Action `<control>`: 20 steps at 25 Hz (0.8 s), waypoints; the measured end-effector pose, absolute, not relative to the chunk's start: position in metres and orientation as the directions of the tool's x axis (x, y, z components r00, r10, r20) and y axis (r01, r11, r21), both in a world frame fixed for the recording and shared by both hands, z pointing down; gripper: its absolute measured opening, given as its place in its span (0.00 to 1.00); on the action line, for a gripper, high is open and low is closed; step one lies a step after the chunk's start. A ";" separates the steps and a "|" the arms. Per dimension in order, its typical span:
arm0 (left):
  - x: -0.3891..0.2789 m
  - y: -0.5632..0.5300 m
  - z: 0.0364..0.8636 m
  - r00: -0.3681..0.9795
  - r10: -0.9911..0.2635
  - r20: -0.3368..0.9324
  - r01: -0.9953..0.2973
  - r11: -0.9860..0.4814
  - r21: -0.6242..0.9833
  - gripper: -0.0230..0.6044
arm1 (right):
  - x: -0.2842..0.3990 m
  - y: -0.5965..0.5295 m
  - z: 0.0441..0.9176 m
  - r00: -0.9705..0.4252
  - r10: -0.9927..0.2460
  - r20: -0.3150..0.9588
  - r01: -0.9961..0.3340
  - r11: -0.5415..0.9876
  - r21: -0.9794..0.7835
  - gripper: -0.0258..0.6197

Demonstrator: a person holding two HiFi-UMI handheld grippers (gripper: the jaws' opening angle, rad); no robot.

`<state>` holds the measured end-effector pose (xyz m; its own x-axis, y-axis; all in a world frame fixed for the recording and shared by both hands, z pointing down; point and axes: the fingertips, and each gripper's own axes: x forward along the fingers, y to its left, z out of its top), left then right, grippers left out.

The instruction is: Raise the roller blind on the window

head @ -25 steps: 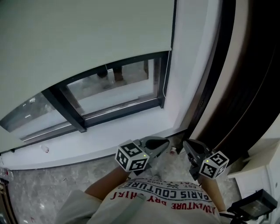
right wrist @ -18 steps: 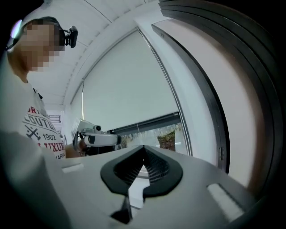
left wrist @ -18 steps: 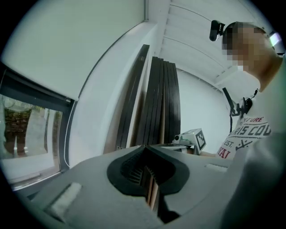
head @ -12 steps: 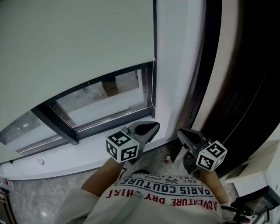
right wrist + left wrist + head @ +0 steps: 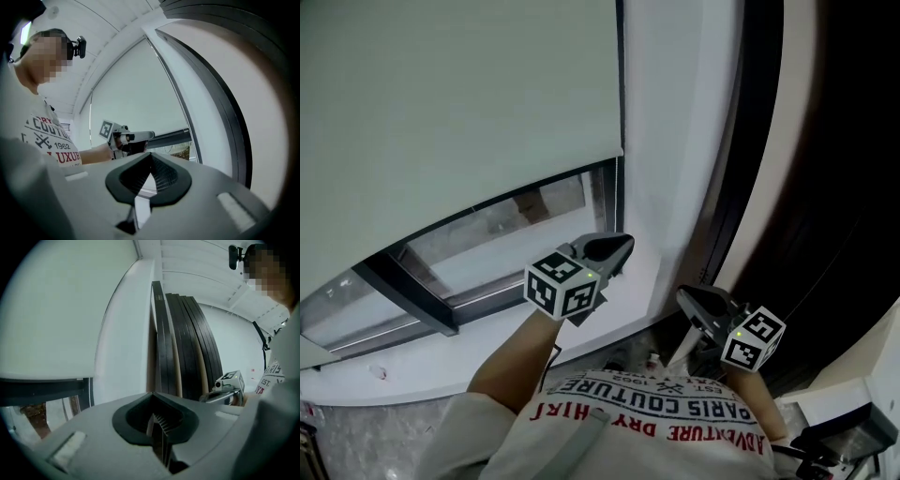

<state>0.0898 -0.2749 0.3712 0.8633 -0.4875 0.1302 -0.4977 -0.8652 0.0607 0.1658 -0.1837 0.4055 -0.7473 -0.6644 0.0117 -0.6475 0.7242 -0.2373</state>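
Roller blind (image 5: 459, 103) beyond fingertips plain pale grey-green. Window frame (image 5: 403, 286) dark grey. Left gripper (image 5: 622, 245), right gripper (image 5: 684, 296) grey, cubes black-and-white squares. Shirt (image 5: 656, 424) white, red-navy lettering.

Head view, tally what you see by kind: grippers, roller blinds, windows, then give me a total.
grippers: 2, the left gripper and the right gripper
roller blind: 1
window: 1
total: 4

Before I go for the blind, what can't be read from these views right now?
- Roller blind: top and roller cut off by the head view's upper edge.
- Pull chain: only a short stretch in the left gripper view; lower end hidden behind the left tool.
- Outside through the glass: blurred, head view.
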 end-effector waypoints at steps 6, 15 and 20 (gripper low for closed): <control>0.106 -0.360 0.362 0.848 -0.522 0.087 -0.528 -0.846 0.070 0.04 | 0.181 -0.213 0.413 -0.714 -0.700 0.012 -0.678 0.687 -0.263 0.05; 0.116 -0.471 0.358 0.780 -0.622 0.067 -0.625 -0.780 0.041 0.25 | 0.200 -0.235 0.442 -0.670 -0.739 0.068 -0.713 0.615 -0.338 0.05; 0.125 -0.508 0.365 0.764 -0.638 0.097 -0.644 -0.762 0.061 0.26 | 0.203 -0.240 0.453 -0.666 -0.740 0.092 -0.713 0.596 -0.369 0.05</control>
